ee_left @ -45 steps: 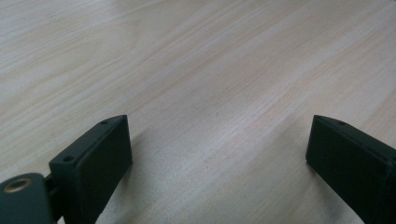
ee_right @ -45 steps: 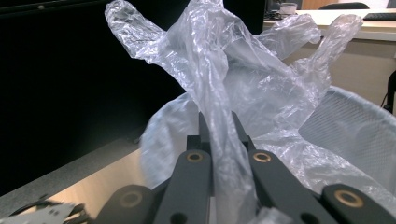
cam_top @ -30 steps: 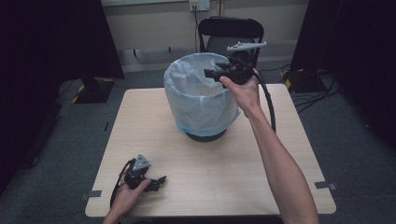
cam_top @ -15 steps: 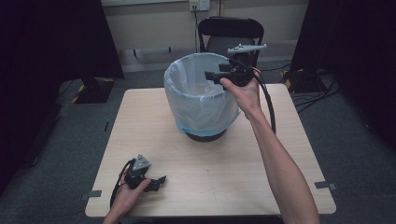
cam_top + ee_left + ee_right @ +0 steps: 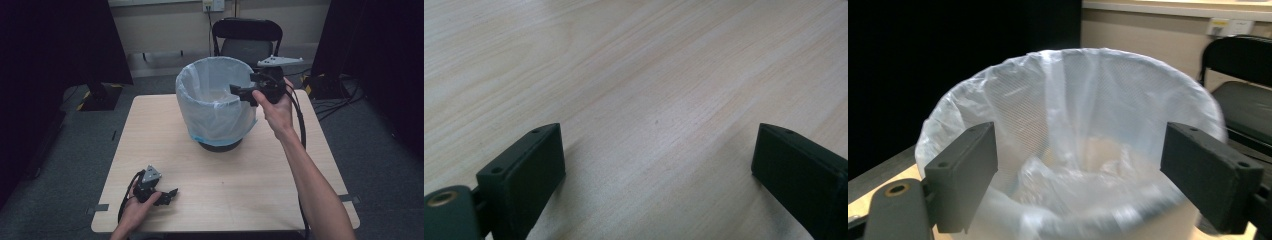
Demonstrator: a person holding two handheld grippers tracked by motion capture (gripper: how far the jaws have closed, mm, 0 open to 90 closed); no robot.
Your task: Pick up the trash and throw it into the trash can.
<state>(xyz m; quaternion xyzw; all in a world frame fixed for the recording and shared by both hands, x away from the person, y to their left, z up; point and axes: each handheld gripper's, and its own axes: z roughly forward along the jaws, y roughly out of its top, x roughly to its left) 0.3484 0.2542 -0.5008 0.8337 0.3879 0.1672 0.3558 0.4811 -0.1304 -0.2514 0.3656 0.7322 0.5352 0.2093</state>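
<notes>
Here the right gripper hovers at the right rim of the bag-lined bin, fingers spread and empty. The bin stands upright at the tabletop's far middle, mouth up. Closing carelessly could drag the loose liner off. The left gripper rests near-left, fingers spread.

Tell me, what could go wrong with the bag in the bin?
1. The right tongs hover open at the rim of the bin; closing there could pinch the thin liner bag and tear it.
2. Pulling the bag might tip the bin, since the left tongs lie far off on the table.
</notes>
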